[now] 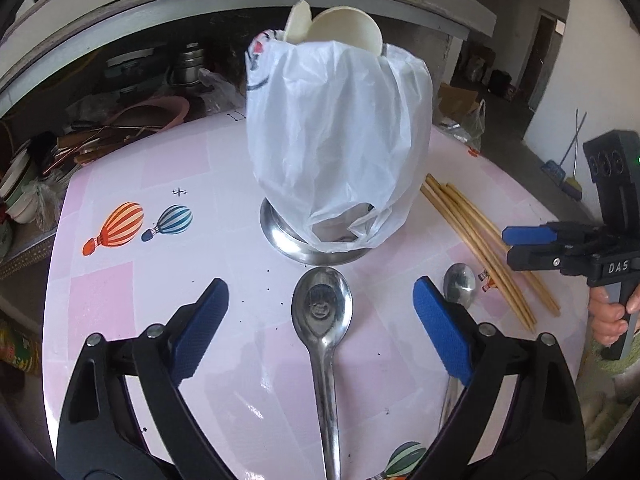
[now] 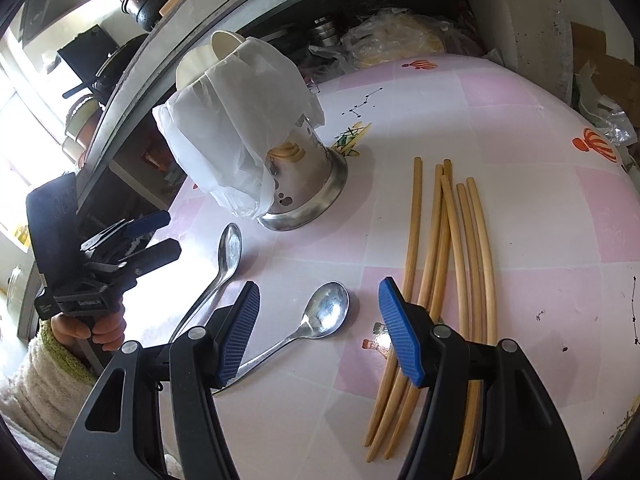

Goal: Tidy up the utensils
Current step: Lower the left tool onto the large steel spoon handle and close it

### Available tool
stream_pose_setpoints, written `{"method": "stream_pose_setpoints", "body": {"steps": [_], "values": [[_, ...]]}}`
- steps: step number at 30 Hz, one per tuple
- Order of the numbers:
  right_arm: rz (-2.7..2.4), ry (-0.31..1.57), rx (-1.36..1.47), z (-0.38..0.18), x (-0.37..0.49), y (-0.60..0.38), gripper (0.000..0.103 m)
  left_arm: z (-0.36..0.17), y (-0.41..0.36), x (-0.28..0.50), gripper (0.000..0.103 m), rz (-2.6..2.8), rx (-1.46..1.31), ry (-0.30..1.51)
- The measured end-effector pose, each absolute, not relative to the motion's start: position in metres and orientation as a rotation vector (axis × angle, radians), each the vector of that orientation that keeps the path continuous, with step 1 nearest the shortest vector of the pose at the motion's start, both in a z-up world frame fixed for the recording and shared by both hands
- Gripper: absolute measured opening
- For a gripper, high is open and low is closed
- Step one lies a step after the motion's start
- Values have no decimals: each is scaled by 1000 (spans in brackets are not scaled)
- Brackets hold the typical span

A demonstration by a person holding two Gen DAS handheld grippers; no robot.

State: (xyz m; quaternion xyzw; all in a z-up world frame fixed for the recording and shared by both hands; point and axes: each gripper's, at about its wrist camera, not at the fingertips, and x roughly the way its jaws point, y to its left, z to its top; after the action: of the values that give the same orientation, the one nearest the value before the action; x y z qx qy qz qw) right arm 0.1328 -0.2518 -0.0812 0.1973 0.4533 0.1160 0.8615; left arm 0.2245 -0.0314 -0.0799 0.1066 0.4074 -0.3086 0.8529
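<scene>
Because its jaws straddle the near spoon (image 1: 322, 308), the left gripper (image 1: 320, 316) gapes wide, seemingly readying a pickup for the holder (image 1: 340, 144).

The left gripper (image 1: 320, 312) is angling downward with its blue-padded jaws standing wide apart and gripping nothing. The right gripper (image 2: 318, 328) is tilting downward too, jaws parted and empty. A hand (image 1: 610, 316) is clasping the right gripper's handle.

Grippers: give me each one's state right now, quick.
Left gripper: open, holding nothing, jaws either side of a spoon.
Right gripper: open, holding nothing, above the second spoon.
</scene>
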Motion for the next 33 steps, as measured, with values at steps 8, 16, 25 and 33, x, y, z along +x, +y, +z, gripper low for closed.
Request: {"method": "stream_pose_setpoints", "body": {"steps": [8, 16, 25, 33], "values": [[245, 961, 418, -86, 136, -252, 61, -104, -54, 239, 62, -685, 372, 923], [245, 971, 422, -89, 139, -255, 61, -111, -59, 247, 55, -714, 407, 946], [244, 976, 428, -93, 143, -259, 61, -116, -45, 263, 44, -704, 393, 973], [242, 980, 424, -93, 144, -259, 61, -129, -61, 264, 39, -717, 451, 989]]}}
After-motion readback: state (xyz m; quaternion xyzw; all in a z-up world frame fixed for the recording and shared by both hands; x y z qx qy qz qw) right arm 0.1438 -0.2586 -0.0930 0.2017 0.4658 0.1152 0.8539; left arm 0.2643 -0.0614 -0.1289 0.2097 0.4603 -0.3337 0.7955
